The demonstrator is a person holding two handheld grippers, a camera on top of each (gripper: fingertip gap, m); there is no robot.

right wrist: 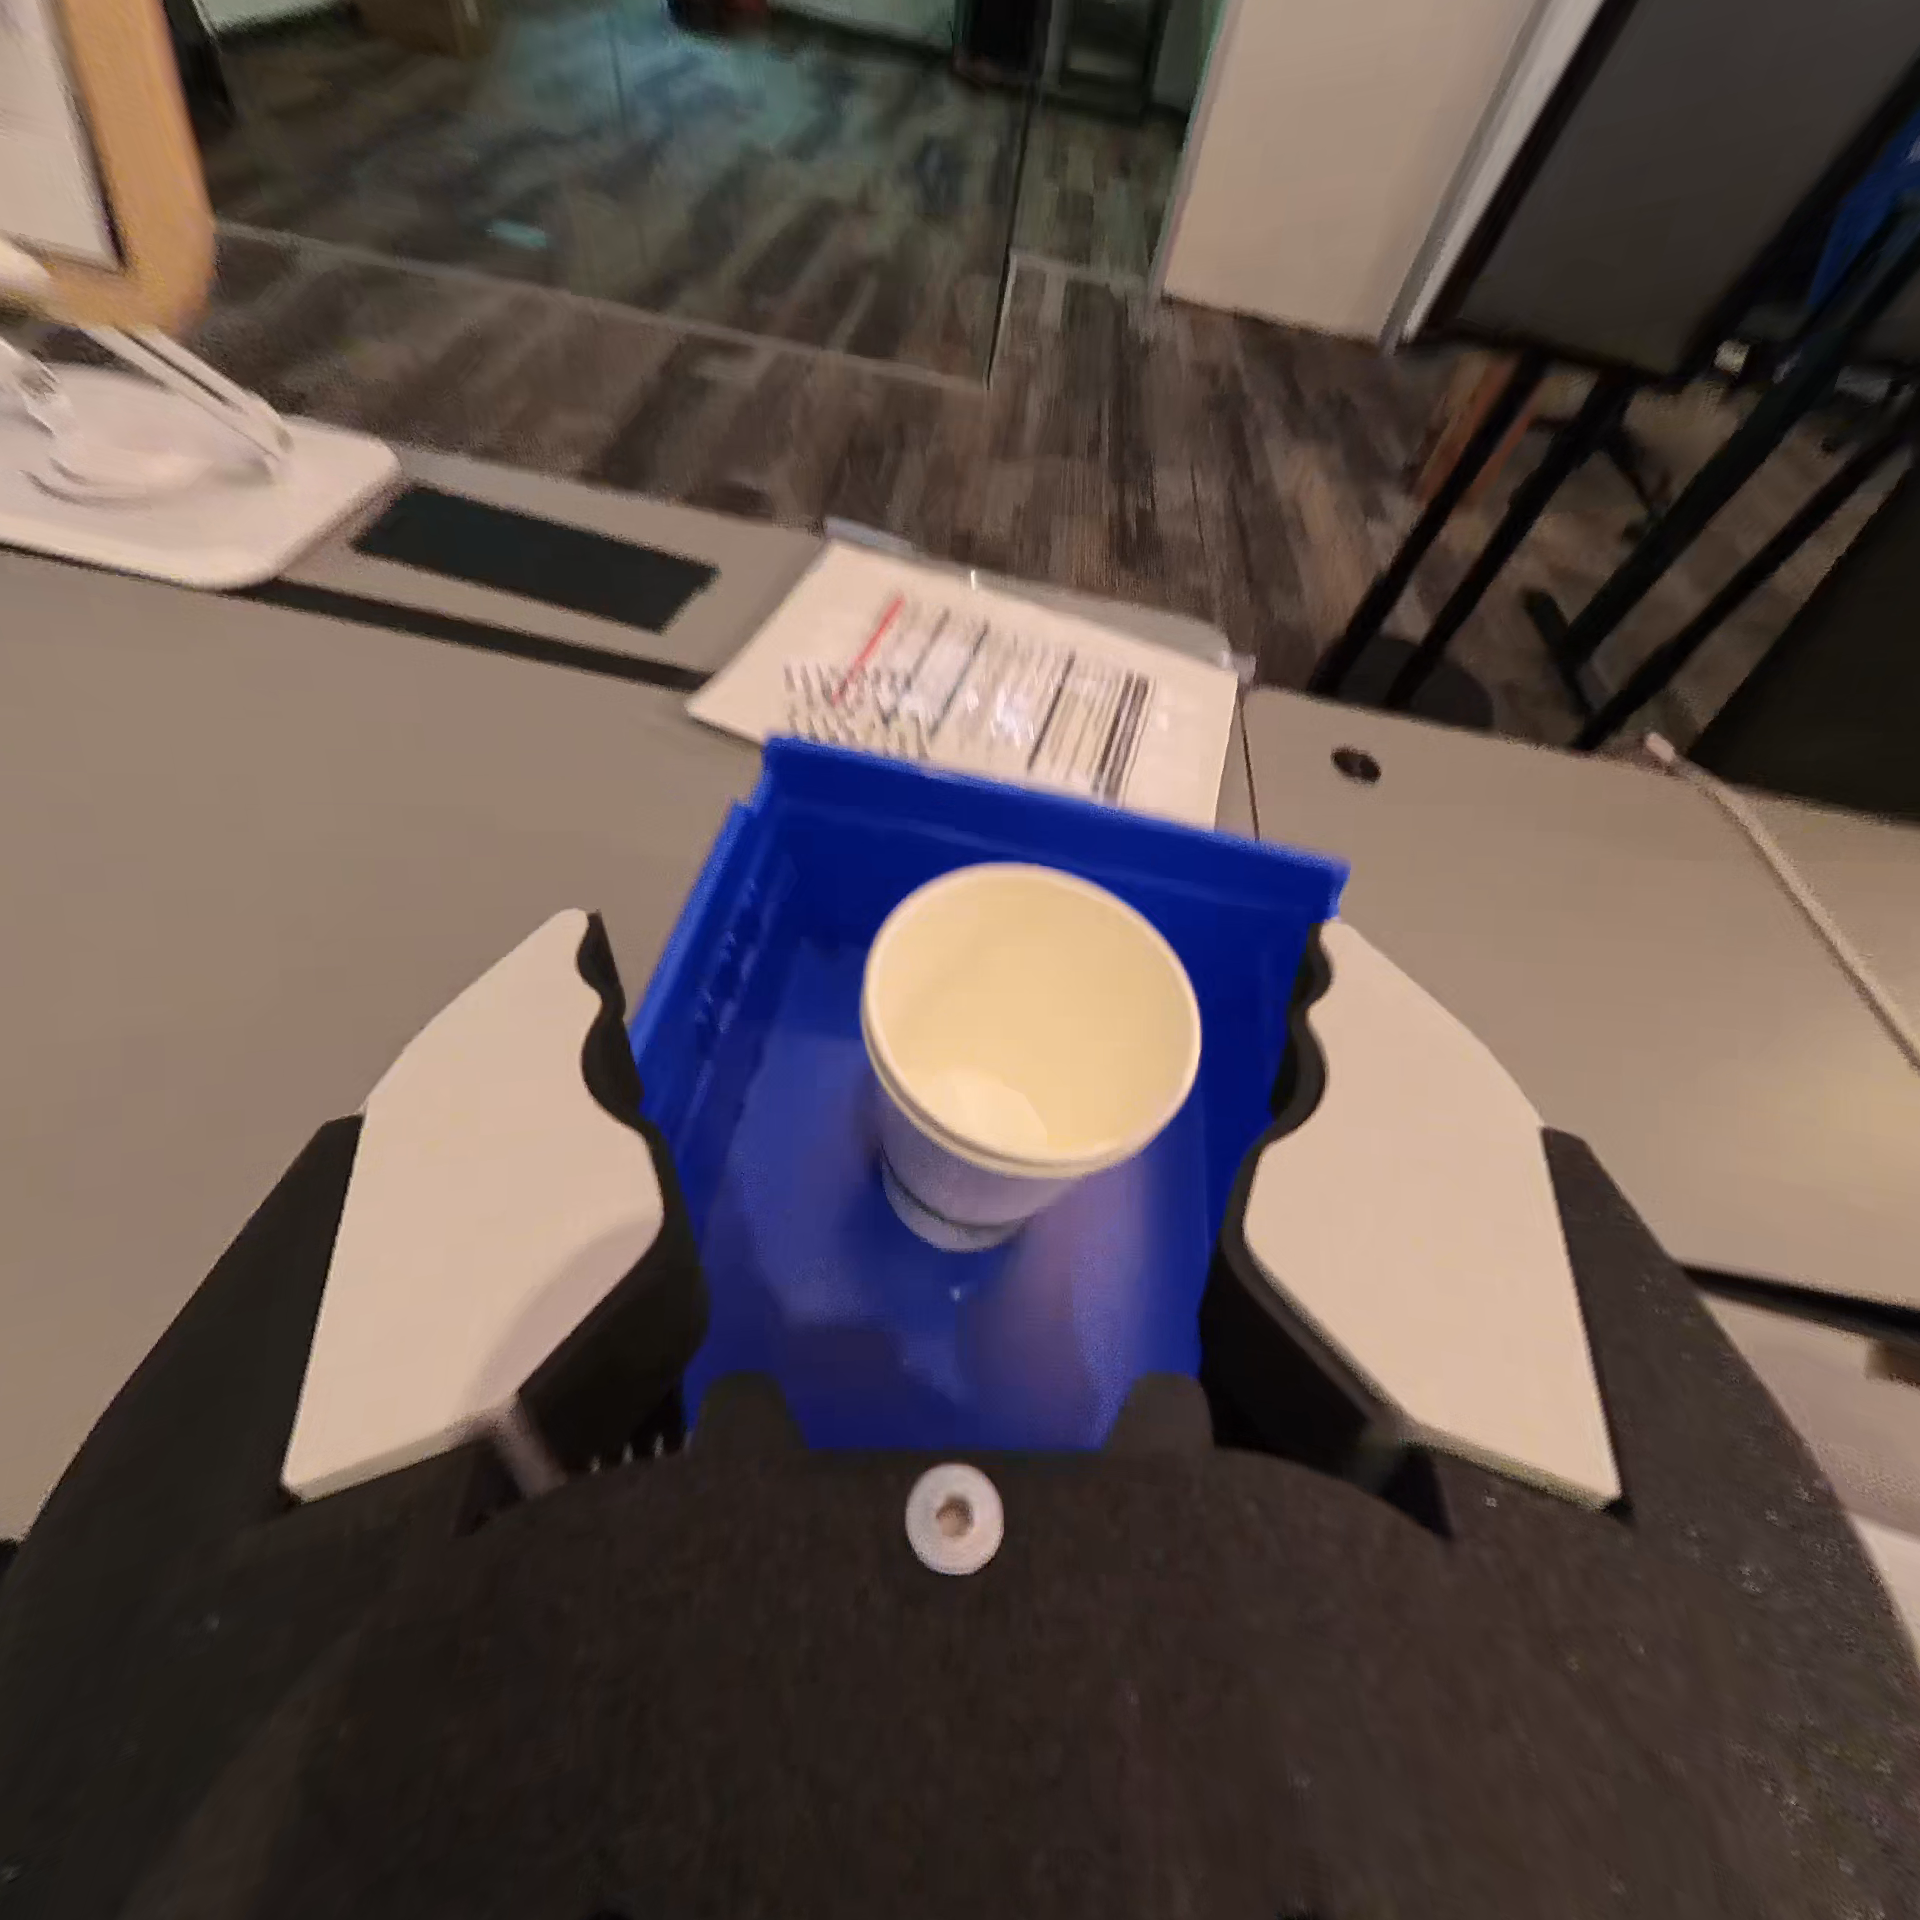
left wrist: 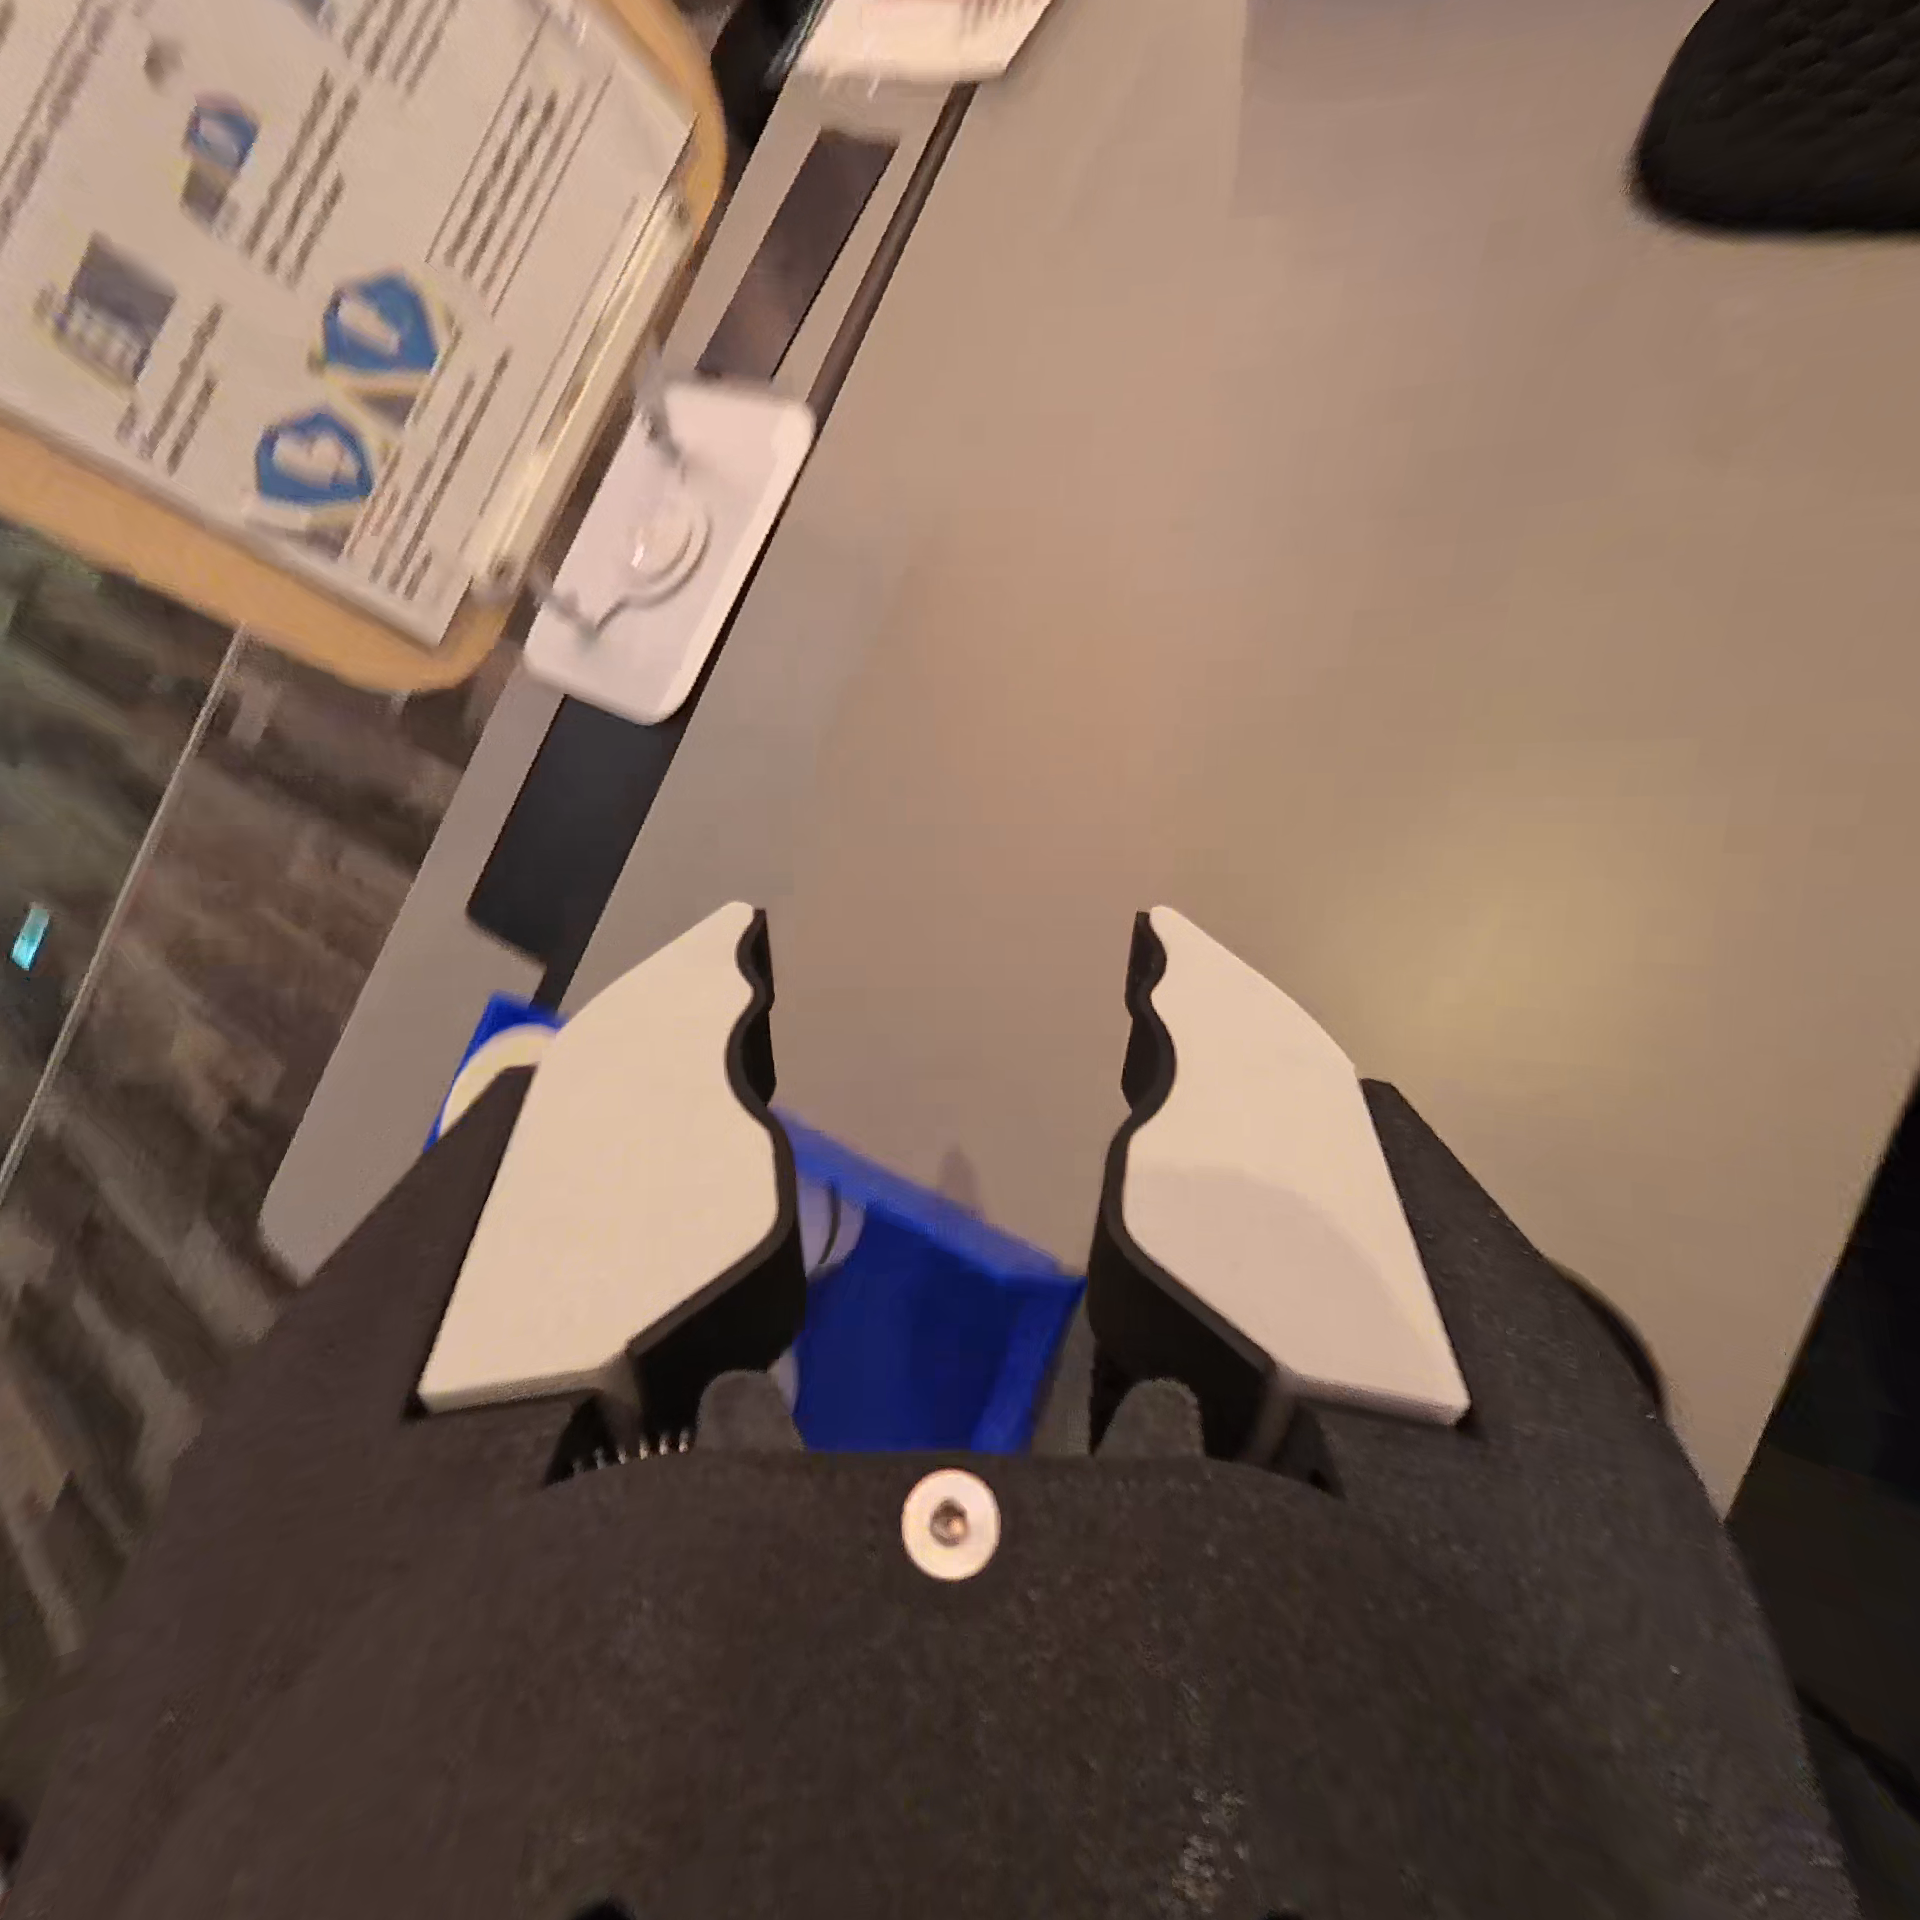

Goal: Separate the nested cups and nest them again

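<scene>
The nested paper cups (right wrist: pixel 1023 1049) are seen upright inside the blue bin (right wrist: pixel 1039 831) on the grey counter (right wrist: pixel 312 779) — framed between the spread jaws of the right hand-held gripper (right wrist: pixel 951 971), by which nothing is gripped. The left hand-held gripper (left wrist: pixel 951 961) is likewise held apart and empty — over bare counter, the bin partly hidden behind it.

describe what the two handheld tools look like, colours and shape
Both match. The left tool and the right tool each have a rough, matte black body with a round silver screw at its centre. Each has two broad fingers with flat pale grey faces and black, wavy inner edges. A small spring shows at the base of one finger. No cables or sleeves are visible.
</scene>
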